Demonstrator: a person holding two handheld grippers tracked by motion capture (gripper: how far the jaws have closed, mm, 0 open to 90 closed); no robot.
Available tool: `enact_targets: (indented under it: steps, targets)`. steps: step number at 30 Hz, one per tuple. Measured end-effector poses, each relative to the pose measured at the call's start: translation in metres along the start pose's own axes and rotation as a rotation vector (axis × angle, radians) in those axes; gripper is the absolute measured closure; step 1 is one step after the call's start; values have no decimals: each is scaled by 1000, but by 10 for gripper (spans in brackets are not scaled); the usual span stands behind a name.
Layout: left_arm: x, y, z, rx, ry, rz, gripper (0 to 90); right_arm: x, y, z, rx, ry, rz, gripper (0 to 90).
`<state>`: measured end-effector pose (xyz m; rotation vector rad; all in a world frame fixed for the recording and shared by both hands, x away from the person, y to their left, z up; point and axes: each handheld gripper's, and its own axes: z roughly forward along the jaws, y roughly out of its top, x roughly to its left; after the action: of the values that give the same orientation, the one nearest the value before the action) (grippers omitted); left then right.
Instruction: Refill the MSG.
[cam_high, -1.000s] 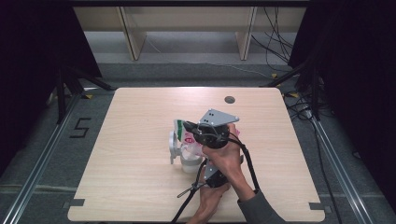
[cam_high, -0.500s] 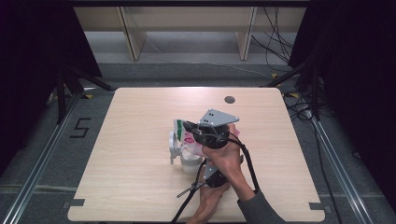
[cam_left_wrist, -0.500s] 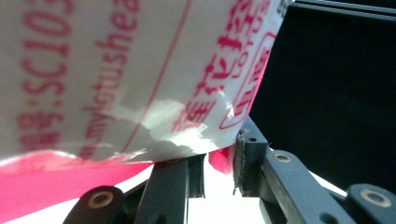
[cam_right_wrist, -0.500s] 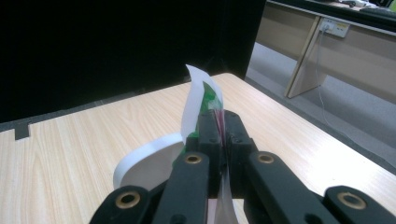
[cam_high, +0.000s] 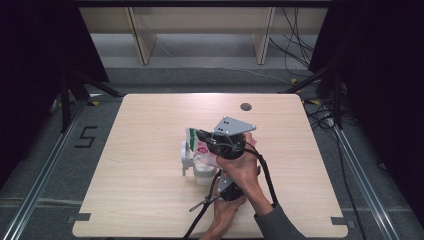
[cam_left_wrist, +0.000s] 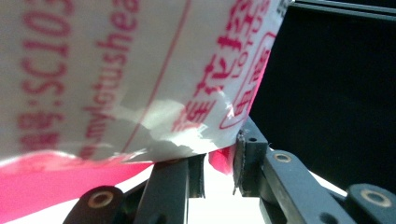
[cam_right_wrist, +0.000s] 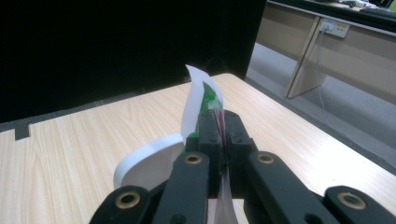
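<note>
Nothing moved; both jaws still pinch packet, left gripper mostly hidden.

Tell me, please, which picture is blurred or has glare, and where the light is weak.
Left gripper view: the packet is very near the lens, so its red print is soft, with white glare on a crease. Right gripper view: the table is sharp and evenly lit, background black. High view: table bright, both sides dark.

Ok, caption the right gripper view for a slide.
Right gripper pinches a white, green-printed packet edge above a wooden table.
</note>
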<state>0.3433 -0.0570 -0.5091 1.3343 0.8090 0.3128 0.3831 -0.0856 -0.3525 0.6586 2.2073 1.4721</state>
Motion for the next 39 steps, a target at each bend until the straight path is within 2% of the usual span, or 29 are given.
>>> enact_targets:
  steps: [2,3,4,5,6,7,12,13,14,15,17,18,19,20,21,22,23,24,25,26,27,28,29,32,33,36,37,38,39]
  targets:
    - [2,0,-2,35,-4,25,764,-2,0,2,-10,0,-25,890]
    - [1,0,0,7,-5,-4,764,-2,0,2,-7,10,-21,890]
    - [3,0,-3,43,-8,32,764,-1,-1,2,7,16,-8,890]
    - [1,0,0,6,-1,6,764,-1,-1,2,6,15,-11,890]
    - [0,0,0,3,0,3,764,-2,0,2,-1,6,-23,890]
    - [5,0,-3,58,12,63,764,-2,0,2,-3,5,-23,890]
    - [6,1,-5,83,3,73,764,0,-1,2,9,-2,4,889]
    - [5,0,-3,57,12,66,764,0,-1,1,10,-1,9,890]
    - [-1,0,0,3,-33,-10,764,0,-1,1,13,0,13,890]
    - [1,1,-3,19,-20,22,764,-1,0,1,-2,7,-23,890]
    - [0,2,-2,8,-20,7,764,0,1,0,0,15,-15,890]
    - [0,2,0,5,-47,-4,764,-1,1,0,-21,-1,-32,890]
    - [0,2,-1,7,-13,8,764,0,1,0,-24,-2,-28,890]
    - [-1,2,-2,15,-14,18,764,0,1,0,-17,-2,-27,890]
    - [3,4,-7,97,-1,90,764,-2,2,0,-15,-6,-58,890]
    - [5,4,-7,122,-29,105,764,-2,1,0,-10,-7,-55,890]
    - [4,2,-6,94,-3,73,764,-2,0,1,-2,3,-29,890]
    - [-1,0,1,2,-10,-5,764,-2,-1,2,0,4,-24,890]
    - [-1,0,2,0,-32,-8,764,-2,-1,2,13,12,-20,890]
    - [5,1,-3,75,-3,93,764,-2,-1,2,10,10,-21,890]
    - [5,1,-3,69,5,84,764,-2,-1,2,4,13,-9,890]
    - [-2,0,3,-19,-28,-26,764,-2,-1,2,-2,21,-9,890]
    - [-1,1,1,7,-48,-2,764,-1,0,2,-2,19,-7,890]
    - [-1,0,0,9,-53,-11,764,-1,0,1,4,13,-20,890]
    - [0,0,0,4,-6,-1,764,-1,0,1,-4,6,-27,889]
    - [-1,0,1,-1,-40,-12,764,0,0,1,-2,5,-21,890]
    - [0,1,0,10,-7,7,764,-1,0,1,0,9,-24,890]
    - [0,1,0,6,-7,4,764,0,0,1,6,18,-13,890]
    - [-1,0,1,-2,-33,-12,764,0,0,1,7,16,-12,890]
